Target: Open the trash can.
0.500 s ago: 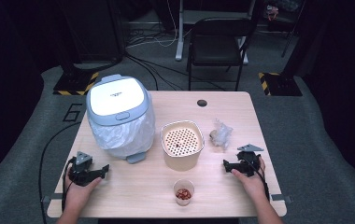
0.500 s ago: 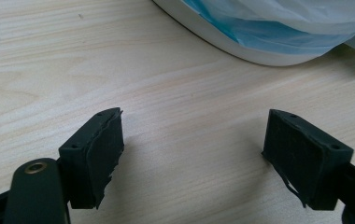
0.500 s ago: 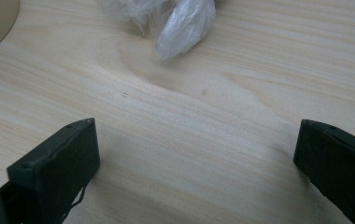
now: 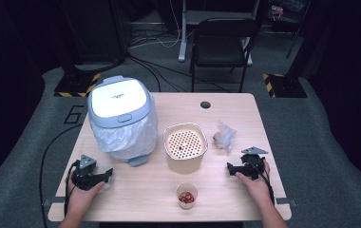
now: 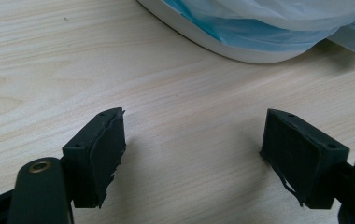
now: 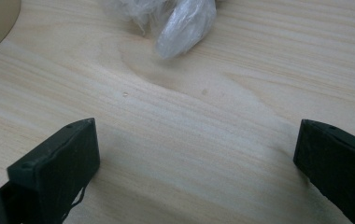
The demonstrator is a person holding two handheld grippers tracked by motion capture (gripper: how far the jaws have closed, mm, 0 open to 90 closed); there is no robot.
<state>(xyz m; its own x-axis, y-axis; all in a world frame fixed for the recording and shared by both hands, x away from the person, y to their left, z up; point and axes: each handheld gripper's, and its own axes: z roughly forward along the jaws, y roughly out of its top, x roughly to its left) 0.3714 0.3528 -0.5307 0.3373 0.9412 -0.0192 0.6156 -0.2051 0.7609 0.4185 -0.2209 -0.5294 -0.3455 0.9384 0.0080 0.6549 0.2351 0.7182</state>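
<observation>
In the high view my left gripper (image 4: 103,175) rests on the wooden table (image 4: 136,194) at the front left, held by a hand, its jaws pointing right. The left gripper view has my left gripper (image 5: 194,149) open over bare wood, with the base of the lidded bin (image 5: 241,42) just ahead. At the front right, my right gripper (image 4: 232,167) lies in the other hand with its jaws pointing left. Seen from its own camera, my right gripper (image 6: 196,158) is open with nothing between the pads. A crumpled clear plastic wrap (image 6: 180,18) lies ahead of it.
A grey-blue bin with a white lid (image 4: 120,116) and a plastic liner stands at the left. A beige perforated bowl (image 4: 184,145) sits mid-table, the plastic wrap (image 4: 224,136) to its right. A small cup of red pieces (image 4: 186,194) stands near the front edge. A chair (image 4: 221,45) is behind the table.
</observation>
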